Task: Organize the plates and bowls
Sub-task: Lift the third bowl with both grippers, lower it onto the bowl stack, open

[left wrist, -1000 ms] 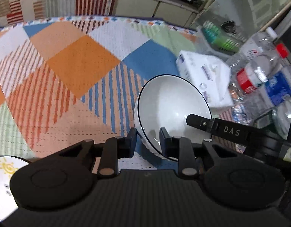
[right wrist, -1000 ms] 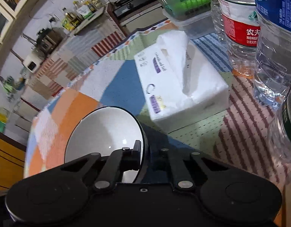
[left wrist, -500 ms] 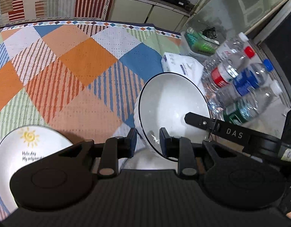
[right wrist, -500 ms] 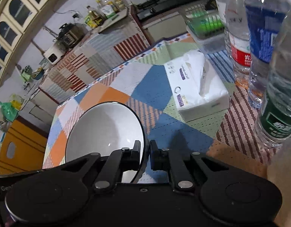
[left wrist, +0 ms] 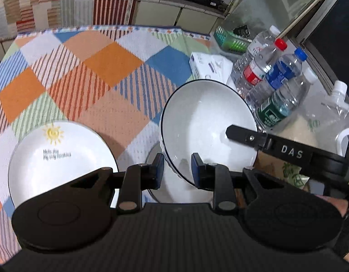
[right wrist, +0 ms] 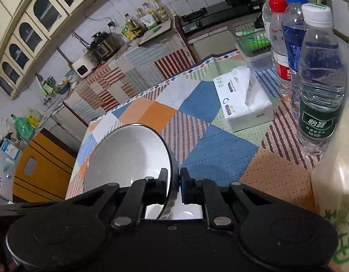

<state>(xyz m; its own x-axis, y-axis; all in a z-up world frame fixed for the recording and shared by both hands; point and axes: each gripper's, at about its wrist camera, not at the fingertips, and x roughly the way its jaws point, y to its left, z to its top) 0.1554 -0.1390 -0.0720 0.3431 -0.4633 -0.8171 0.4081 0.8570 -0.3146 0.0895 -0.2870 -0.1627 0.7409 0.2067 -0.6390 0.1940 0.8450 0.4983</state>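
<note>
A white bowl point(left wrist: 206, 127) with a thin dark rim hangs tilted above the patchwork tablecloth. My left gripper point(left wrist: 177, 170) is shut on its near rim, one pad inside and one outside. My right gripper point(right wrist: 174, 181) is shut on the opposite rim of the same bowl point(right wrist: 129, 156). In the left wrist view, one of the right gripper's fingers point(left wrist: 247, 137) reaches in over the bowl's right side. A white plate point(left wrist: 58, 158) with a yellow sun and small print lies flat on the cloth, left of the bowl and below it.
A tissue box point(left wrist: 208, 65) lies behind the bowl. Several water bottles point(left wrist: 276, 83) stand at the table's right side, with a large pale jug point(left wrist: 328, 117) nearer. A green-lidded container point(left wrist: 233, 40) sits at the far right corner. The checked cloth point(left wrist: 106, 72) stretches left.
Both grippers have lifted the bowl and carried it back toward the near side. The table looks farther away, and the sun plate has come fully into view at the left.
</note>
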